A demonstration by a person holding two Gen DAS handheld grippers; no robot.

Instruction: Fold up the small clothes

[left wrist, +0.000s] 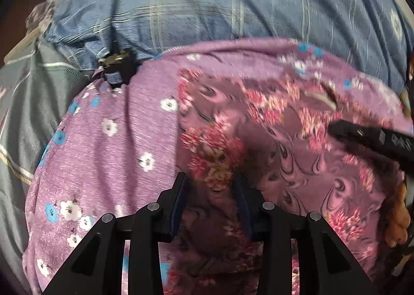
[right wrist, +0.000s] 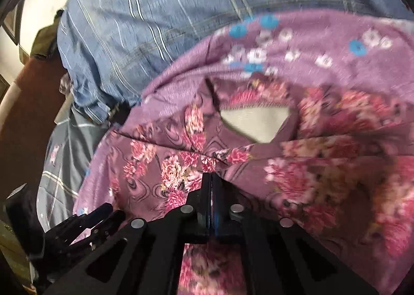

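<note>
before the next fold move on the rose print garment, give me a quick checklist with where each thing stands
1. Right gripper closed on the rose print garment: ok, jaws are together with a fabric fold meeting them at the tips.
2. Left gripper gripping: not ok, jaws stand apart over the cloth, pads not pressing.
3. Garment lying flat: not ok, it is creased, and a pale lining patch shows through an opening.
4. Lilac flowered cloth underneath free of the grip: cannot tell.
5. Grippers clear of each other: ok, the right gripper sits off to the side in the left wrist view.
6. Picture sharpness: not ok, motion blur.
</note>
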